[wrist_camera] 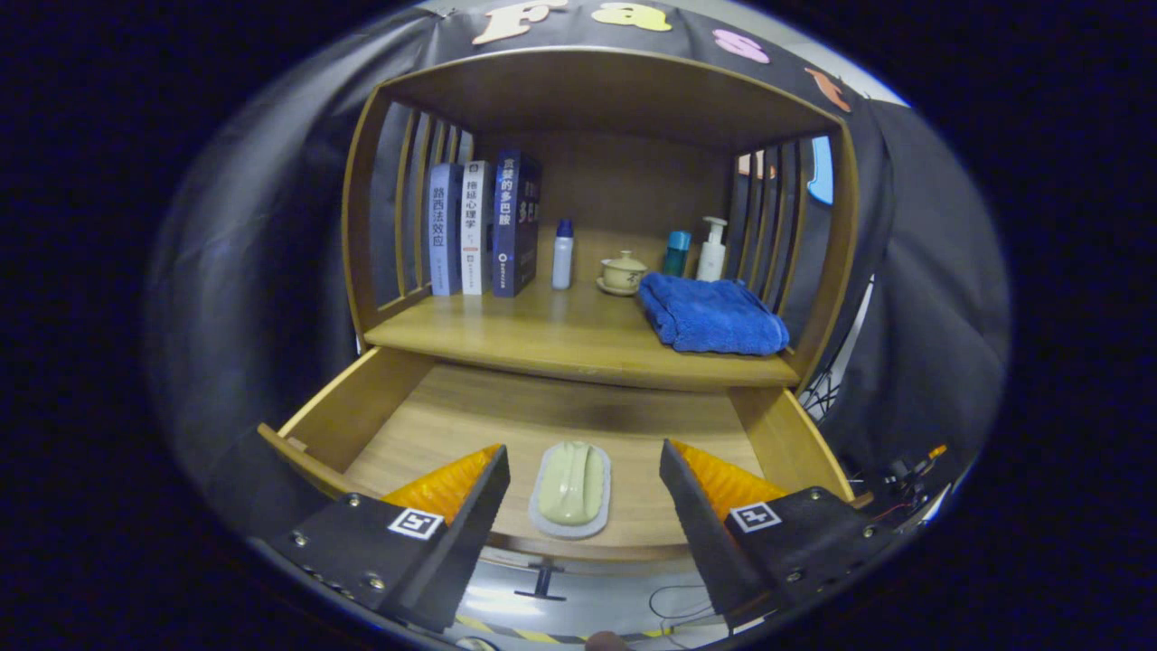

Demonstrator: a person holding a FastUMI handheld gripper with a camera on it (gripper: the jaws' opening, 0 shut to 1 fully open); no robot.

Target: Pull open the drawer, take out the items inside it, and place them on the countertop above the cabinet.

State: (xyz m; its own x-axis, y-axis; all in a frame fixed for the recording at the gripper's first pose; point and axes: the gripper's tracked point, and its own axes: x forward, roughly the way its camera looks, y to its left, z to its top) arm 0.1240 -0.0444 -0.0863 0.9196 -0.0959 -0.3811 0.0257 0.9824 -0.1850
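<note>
The wooden cabinet point(362, 226) stands against the black cloth wall, and its drawer point(362, 407) is pulled out toward the camera. On the countertop point(542, 339) above the drawer, from left to right: three books point(479, 231) stand upright against the slatted left side, a pale one, a white one and a dark blue one, touching one another. Just beside them, a little apart, stands a small white bottle with a blue cap point(562, 255). Next comes a small lidded cup on a saucer point(622, 273), near the back. Behind the cup's right side stand a teal bottle point(675, 253) and a white pump bottle point(712, 250), close together by the slatted right side. In front of those two lies a folded blue towel point(714, 315), reaching nearly to the countertop's front edge.

Inside the open drawer, near its front wall, lies a pale green brush point(571, 488) with a white base, its long side running front to back. The rest of the drawer floor is bare wood.

The gripper point(584, 475) hangs over the front of the drawer with its fingers spread wide. The left finger point(470, 493) is to the left of the brush and the right finger point(696, 488) to its right, so the brush lies between them, and neither finger touches it.

Below the drawer front, a strip of pale floor with a dark T-shaped stand point(540, 580) shows.
</note>
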